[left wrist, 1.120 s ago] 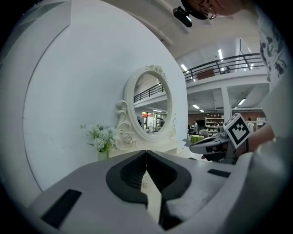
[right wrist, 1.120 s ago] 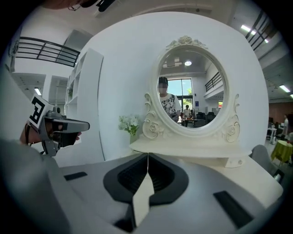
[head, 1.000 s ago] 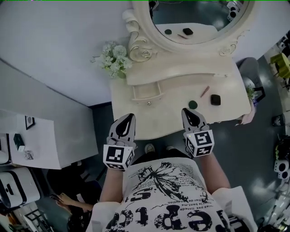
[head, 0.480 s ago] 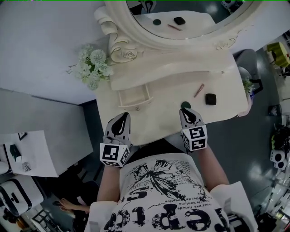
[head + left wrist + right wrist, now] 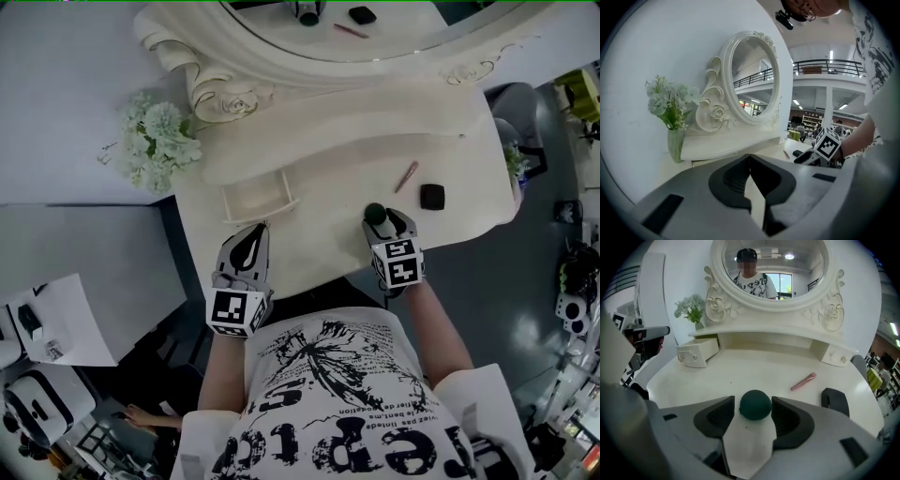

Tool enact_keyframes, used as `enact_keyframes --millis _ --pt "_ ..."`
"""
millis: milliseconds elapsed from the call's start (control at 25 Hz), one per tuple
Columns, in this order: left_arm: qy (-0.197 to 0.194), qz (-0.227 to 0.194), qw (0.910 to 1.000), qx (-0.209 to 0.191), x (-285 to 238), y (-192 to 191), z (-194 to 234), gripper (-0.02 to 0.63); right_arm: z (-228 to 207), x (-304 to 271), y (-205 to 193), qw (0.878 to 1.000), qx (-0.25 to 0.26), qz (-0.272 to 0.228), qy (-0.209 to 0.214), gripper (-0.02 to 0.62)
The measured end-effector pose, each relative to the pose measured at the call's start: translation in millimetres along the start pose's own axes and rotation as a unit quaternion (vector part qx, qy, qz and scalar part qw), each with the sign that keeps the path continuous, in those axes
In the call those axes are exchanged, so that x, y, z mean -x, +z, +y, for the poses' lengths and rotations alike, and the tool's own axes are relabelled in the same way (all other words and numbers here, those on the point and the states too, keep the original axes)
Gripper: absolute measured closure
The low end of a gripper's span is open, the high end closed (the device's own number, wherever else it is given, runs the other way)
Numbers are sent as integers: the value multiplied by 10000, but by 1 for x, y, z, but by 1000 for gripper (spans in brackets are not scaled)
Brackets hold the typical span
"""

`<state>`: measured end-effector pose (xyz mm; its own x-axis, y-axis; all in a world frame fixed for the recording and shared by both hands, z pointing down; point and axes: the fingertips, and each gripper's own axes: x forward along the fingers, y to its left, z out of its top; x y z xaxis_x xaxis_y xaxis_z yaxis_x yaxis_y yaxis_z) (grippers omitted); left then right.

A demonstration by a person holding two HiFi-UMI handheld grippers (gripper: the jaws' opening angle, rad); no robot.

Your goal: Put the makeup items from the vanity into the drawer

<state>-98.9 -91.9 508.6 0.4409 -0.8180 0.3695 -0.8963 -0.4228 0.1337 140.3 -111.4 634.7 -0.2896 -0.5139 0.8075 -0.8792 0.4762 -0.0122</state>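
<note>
Green puff (image 5: pixel 755 404) is bracketed by just-opened jaws of the right gripper (image 5: pixel 755 414) (left gripper (image 5: pixel 750 157) closed, empty); closure is called for next.

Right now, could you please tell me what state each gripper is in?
Left gripper: shut, empty.
Right gripper: open; its jaws have just been opening, with the dark green round item between them, not gripped.

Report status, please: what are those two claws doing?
Left gripper: jaws shut, empty. Right gripper: jaws just opening, green ball between them, ungripped. Drawer open. Nothing in the way.
</note>
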Motion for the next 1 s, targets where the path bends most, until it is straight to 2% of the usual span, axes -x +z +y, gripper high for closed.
enact_keyframes --millis 280,400,440,480,560,720,1000 --pt "8 95 10000 -27 -9 2 -7 586 -6 -12 -9 9976 -295 632 49 358" --pt "-1 83 10000 -40 -10 4 -8 586 -6 -13 -9 9964 -257 804 64 371" --pt "-6 80 10000 -48 -10 4 -9 586 -6 -13 -9 9962 -236 836 33 409" --pt "-9 79 9999 -63 -9 5 -9 586 -7 -12 -8 9962 -221 845 -17 474" --pt "0 69 9999 -93 -7 7 -8 586 -9 -10 -3 9967 -207 780 -107 506" --pt "103 13 9999 -108 3 12 -1 586 -4 -2 21 9988 -178 440 -120 511" --pt "400 -180 9990 -74 34 22 22 586 45 9 95 9991 77 -240 327 511"
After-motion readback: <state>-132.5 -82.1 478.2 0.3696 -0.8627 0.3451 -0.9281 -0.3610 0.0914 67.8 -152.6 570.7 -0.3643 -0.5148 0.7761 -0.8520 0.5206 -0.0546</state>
